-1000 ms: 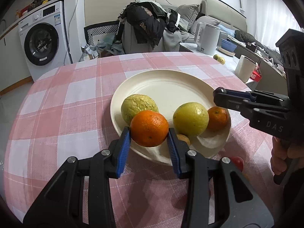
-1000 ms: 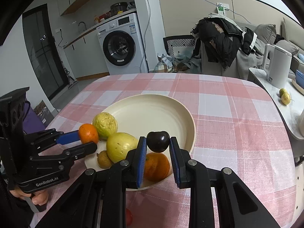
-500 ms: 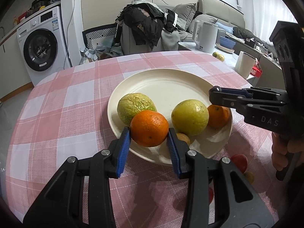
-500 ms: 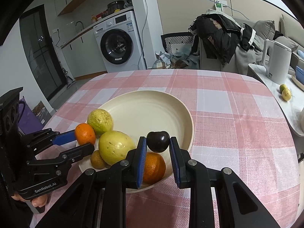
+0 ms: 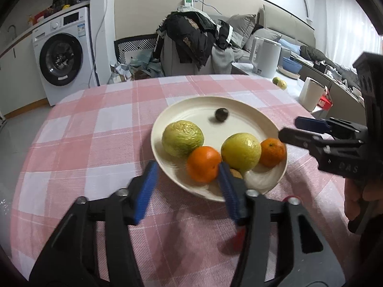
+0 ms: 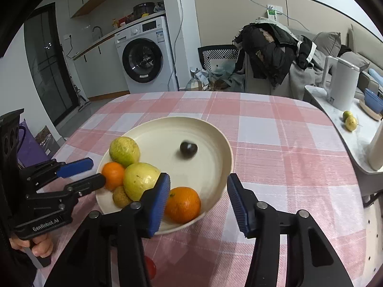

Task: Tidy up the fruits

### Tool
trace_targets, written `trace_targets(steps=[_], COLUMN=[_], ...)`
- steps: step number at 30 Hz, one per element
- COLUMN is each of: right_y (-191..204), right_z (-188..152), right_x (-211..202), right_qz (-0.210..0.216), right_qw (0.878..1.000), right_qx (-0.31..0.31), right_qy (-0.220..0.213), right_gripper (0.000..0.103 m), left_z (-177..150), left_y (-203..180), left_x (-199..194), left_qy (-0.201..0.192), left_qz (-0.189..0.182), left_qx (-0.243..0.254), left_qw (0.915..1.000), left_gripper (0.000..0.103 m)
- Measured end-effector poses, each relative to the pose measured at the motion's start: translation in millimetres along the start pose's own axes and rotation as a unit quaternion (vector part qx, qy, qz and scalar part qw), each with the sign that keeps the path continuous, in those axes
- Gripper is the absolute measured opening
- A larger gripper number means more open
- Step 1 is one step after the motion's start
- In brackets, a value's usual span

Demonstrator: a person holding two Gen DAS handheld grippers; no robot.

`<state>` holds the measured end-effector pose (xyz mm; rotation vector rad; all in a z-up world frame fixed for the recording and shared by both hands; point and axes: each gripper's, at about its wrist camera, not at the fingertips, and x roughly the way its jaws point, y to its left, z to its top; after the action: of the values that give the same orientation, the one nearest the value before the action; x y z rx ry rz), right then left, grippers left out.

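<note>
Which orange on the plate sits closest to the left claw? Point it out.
The orange at the plate's near rim, right beside the left claw's open right finger. The other orange lies further right, behind the yellow-green fruit.

A round table (image 6: 282,143) covered with a pink-and-white checked cloth fills the middle and lower part of both views. A cream plate (image 6: 215,134) of fruit is set directly on the cloth, left of centre in the right wrist view. A small red fruit (image 6: 150,267) is partly seen on the cloth at the bottom of the frame.
</note>
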<state>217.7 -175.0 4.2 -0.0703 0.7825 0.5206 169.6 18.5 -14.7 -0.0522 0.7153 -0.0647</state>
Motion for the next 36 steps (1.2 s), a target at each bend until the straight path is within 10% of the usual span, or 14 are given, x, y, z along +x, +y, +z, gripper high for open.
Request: trace_targets(steps=[6, 17, 36], right_y=[5.8, 9.5, 25.1], right_z=[-9.1, -36.5, -61.9], right_x=[-23.5, -47.7, -62.6], right_qz=[-0.016, -0.018, -0.003], right_qw=[1.0, 1.0, 0.999], right_qx=[-0.015, -0.021, -0.031], right_qy=[-0.015, 0.001, 0.018], right_gripper=[0.099, 0.101, 0.103], left_z=[-6.9, -29.1, -52.7], left_y=[-4.3, -11.8, -27.8], left_x=[-32.9, -86.2, -75.5], left_qy=[-0.032, -0.061, -0.035], left_qz=[0.013, 0.022, 0.013], left_qx=[0.001, -0.004, 0.016], left_qw=[0.9994, 0.9979, 0.9992], left_gripper=[0.08, 0.102, 0.102])
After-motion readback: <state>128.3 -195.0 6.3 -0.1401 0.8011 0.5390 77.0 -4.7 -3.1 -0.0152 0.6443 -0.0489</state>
